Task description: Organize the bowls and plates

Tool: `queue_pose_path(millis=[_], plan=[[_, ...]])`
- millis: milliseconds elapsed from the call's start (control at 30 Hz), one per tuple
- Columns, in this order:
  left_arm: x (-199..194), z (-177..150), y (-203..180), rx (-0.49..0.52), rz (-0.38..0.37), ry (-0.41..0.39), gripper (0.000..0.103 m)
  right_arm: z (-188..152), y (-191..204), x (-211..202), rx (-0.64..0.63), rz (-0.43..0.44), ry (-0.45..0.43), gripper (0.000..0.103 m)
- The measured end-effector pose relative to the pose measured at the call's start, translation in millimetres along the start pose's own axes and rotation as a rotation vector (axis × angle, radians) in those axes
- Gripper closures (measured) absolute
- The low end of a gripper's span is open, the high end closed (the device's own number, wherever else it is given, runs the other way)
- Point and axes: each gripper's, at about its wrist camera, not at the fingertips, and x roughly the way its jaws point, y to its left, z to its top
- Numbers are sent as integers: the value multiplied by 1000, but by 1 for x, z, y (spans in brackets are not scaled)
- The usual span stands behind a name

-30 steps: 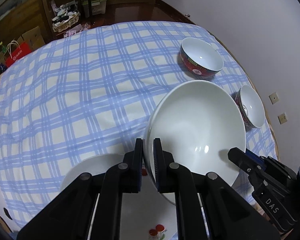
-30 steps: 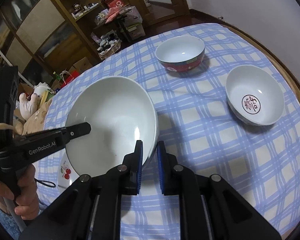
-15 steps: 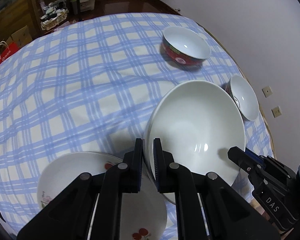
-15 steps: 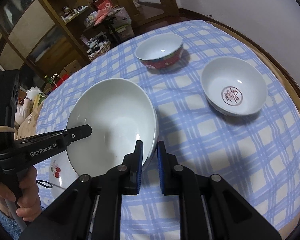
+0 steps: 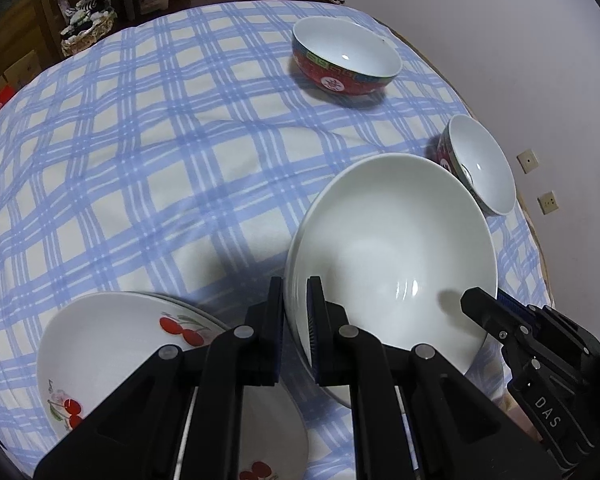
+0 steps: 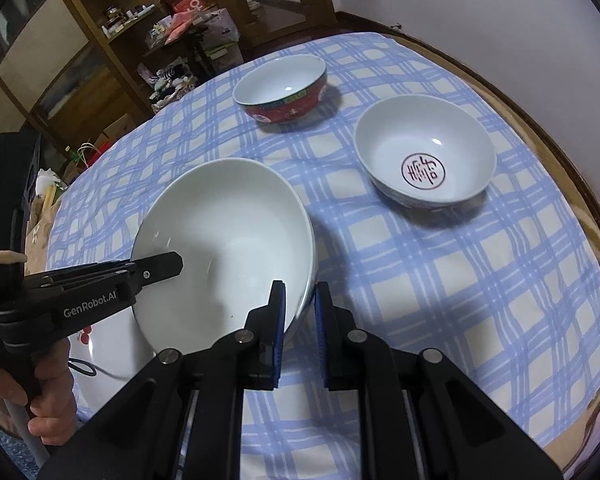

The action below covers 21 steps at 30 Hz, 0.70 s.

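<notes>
A large plain white bowl (image 5: 392, 248) (image 6: 228, 236) is held above the checked tablecloth by both grippers. My left gripper (image 5: 296, 320) is shut on its near-left rim. My right gripper (image 6: 298, 320) is shut on its opposite rim and shows in the left wrist view (image 5: 496, 312). A white plate with cherry prints (image 5: 112, 352) lies on the cloth, left of the bowl and under the left gripper. A red bowl with a white inside (image 5: 346, 58) (image 6: 282, 88) stands at the far side. A second bowl with a red emblem inside (image 6: 424, 160) (image 5: 480, 164) stands to its right.
The round table with the blue-checked cloth (image 5: 140, 140) ends near the wall on the right (image 6: 580, 184). Shelves and clutter stand beyond the far edge (image 6: 172, 28). A hand (image 6: 48, 396) holds the left gripper's handle.
Both grippers carried the white bowl forward and right over the table. The cherry plate has come into fuller view beneath the left gripper, and the two far bowls look nearer.
</notes>
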Motion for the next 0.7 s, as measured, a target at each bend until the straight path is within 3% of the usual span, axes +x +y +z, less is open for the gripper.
queue_pose_path(millis=[700], plan=[[8,-2,-1,13,2,7,93,-4,-11,10,55,41,16,88]])
